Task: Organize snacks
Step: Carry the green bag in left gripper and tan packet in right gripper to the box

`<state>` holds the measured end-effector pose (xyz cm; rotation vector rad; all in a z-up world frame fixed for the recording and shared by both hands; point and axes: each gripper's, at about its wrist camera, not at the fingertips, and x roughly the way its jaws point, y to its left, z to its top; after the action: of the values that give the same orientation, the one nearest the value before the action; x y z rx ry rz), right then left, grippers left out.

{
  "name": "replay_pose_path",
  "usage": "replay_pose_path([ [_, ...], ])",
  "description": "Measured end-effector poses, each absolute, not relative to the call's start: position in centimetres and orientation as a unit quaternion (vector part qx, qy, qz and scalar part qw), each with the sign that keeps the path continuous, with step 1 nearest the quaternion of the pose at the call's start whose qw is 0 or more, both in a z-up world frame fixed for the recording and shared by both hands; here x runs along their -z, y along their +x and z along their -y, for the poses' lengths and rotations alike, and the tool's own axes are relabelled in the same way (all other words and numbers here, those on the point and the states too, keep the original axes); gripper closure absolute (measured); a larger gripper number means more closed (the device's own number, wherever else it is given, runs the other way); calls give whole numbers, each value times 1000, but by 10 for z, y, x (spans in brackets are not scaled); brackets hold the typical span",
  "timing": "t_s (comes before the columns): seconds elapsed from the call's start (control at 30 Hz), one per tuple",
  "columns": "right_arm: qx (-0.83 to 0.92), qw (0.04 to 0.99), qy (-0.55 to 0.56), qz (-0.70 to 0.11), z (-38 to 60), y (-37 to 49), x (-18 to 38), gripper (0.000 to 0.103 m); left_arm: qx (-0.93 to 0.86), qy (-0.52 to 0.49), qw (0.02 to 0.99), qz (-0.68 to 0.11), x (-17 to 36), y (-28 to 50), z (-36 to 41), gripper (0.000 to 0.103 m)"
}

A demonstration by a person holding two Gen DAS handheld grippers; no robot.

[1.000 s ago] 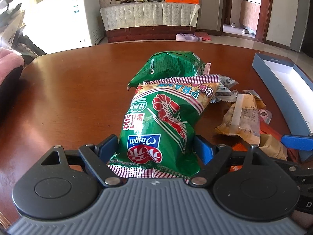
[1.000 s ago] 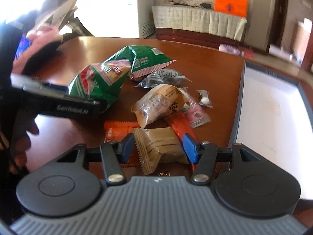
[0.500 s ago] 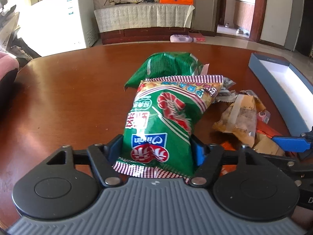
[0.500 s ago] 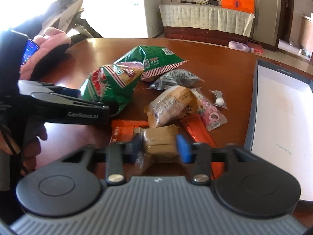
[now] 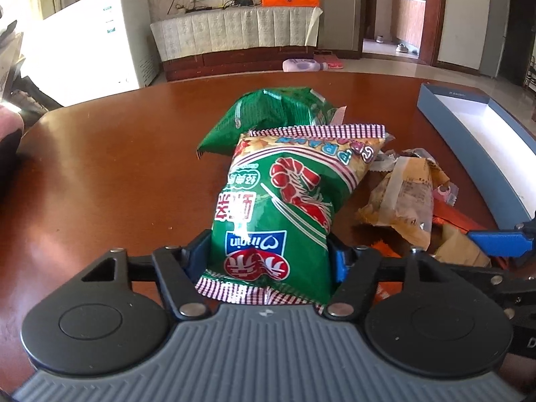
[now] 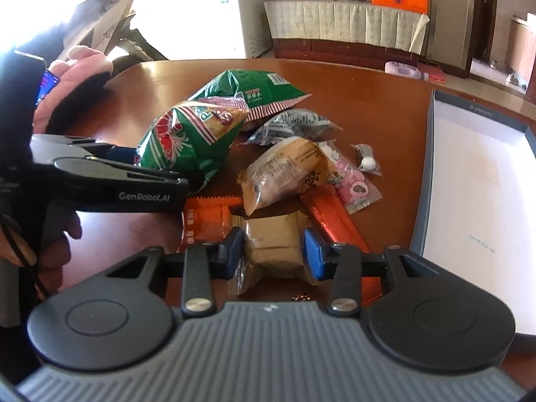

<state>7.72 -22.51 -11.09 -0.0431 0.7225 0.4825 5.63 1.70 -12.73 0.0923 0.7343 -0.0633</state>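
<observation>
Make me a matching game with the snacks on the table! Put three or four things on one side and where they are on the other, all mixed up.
Things:
1. prawn cracker bag
2. tan packet
3. box
4. orange packet

Places:
A. lying flat on the table, left of the tan packet
B. between the left gripper's fingers
C. on the table's right side, open
D. between the right gripper's fingers

Pairs: 1-B, 2-D, 3-C, 4-A
</observation>
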Motion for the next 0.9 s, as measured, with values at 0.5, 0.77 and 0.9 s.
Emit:
replay_pose_path([
  [0.5,-240,931,-4,-276,247,56,74,61,15,25,949,-312,90,37,0,35],
  [0.77,-223,940,8,-258,270,51,64,61,49,41,953,-298,77,37,42,35],
  [0.9,-216,943,15,-254,281,51,63,61,66,44,952,-294,73,40,64,35],
])
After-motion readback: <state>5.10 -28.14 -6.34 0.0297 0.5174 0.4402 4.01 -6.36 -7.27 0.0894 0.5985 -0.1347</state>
